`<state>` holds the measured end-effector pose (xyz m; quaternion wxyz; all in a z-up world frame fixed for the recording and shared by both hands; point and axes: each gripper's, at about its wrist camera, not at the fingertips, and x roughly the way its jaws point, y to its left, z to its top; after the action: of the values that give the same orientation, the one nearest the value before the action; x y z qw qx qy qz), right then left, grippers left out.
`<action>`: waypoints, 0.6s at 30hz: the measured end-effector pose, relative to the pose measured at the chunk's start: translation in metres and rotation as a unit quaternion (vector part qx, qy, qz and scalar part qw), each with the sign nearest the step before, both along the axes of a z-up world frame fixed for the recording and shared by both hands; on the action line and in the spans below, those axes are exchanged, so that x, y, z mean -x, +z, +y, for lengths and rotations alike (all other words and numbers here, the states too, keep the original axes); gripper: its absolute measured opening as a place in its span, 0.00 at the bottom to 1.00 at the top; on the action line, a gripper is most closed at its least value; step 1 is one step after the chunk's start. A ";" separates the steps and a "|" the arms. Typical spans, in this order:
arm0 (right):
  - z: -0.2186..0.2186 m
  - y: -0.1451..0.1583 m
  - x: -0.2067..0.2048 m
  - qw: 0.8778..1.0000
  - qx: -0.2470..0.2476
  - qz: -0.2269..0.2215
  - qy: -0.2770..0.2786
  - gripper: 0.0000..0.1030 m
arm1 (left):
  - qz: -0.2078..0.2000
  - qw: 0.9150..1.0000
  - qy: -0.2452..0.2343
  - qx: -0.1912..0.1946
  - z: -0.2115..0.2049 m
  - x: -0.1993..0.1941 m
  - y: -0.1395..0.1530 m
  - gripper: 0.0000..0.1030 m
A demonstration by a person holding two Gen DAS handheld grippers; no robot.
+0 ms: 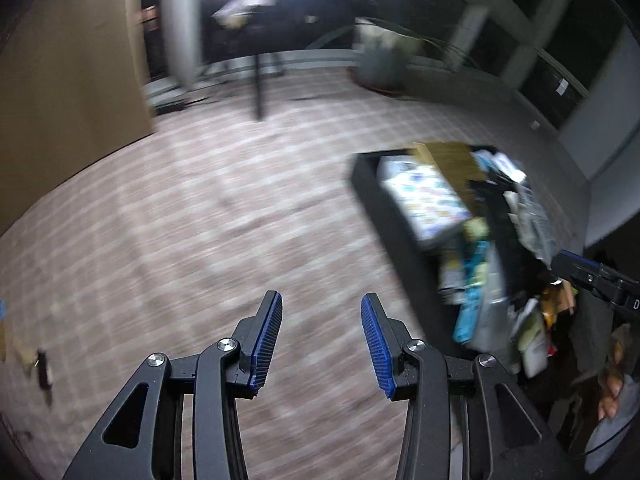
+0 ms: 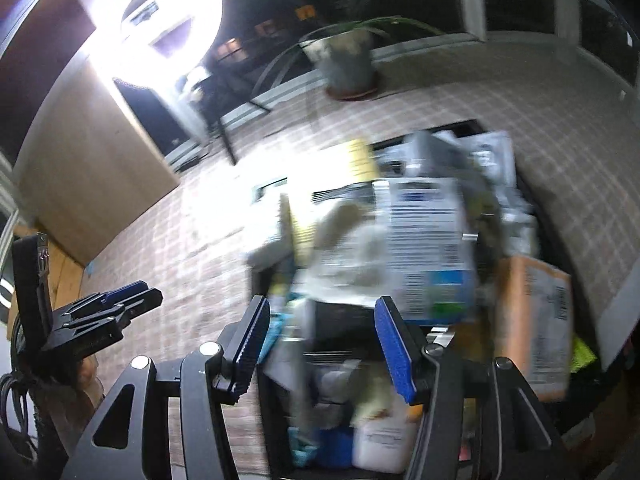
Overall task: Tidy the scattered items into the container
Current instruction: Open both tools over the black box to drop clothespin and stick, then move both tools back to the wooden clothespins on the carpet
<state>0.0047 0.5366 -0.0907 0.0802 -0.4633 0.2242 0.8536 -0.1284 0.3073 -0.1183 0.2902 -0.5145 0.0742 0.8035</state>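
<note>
A black container (image 1: 384, 216) stands on the tiled floor at the right, heaped with boxes and packets, among them a sticker-patterned white box (image 1: 424, 200). My left gripper (image 1: 321, 298) hangs open over bare floor to the container's left, with nothing between its blue pads. My right gripper (image 2: 322, 302) is open above the packed container (image 2: 266, 408), and nothing is pinched between its fingers. Below it lie a white-and-blue box (image 2: 428, 240), an orange box (image 2: 536, 312) and a white bottle (image 2: 384, 440). The left gripper (image 2: 132, 294) also shows at the left of the right wrist view. Both views are motion-blurred.
A small dark item (image 1: 44, 368) lies on the floor at far left. A ring light (image 2: 168, 20) on a stand pole (image 1: 259, 84), a potted plant (image 1: 380, 60) and a brown panel (image 1: 72, 60) stand behind. A hand (image 1: 612, 396) shows at the right edge.
</note>
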 end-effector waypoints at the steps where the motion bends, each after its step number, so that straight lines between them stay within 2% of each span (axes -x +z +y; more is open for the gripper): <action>1: -0.008 0.000 0.003 1.000 0.000 -0.001 0.005 0.49 | -0.002 1.000 0.012 -0.001 -0.017 0.004 0.001 0.44; 8: -0.091 0.001 0.049 0.997 -0.001 -0.005 0.076 0.49 | -0.005 0.995 0.098 0.006 -0.136 0.026 -0.002 0.43; 18: -0.233 0.002 0.118 0.983 -0.006 -0.002 0.184 0.49 | -0.003 0.981 0.192 0.035 -0.306 0.056 -0.017 0.43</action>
<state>-0.1130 0.3039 -0.0889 -0.0751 -0.4974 0.1299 0.8544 -0.1846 0.0011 -0.1350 0.1129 -0.5310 0.0013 0.8398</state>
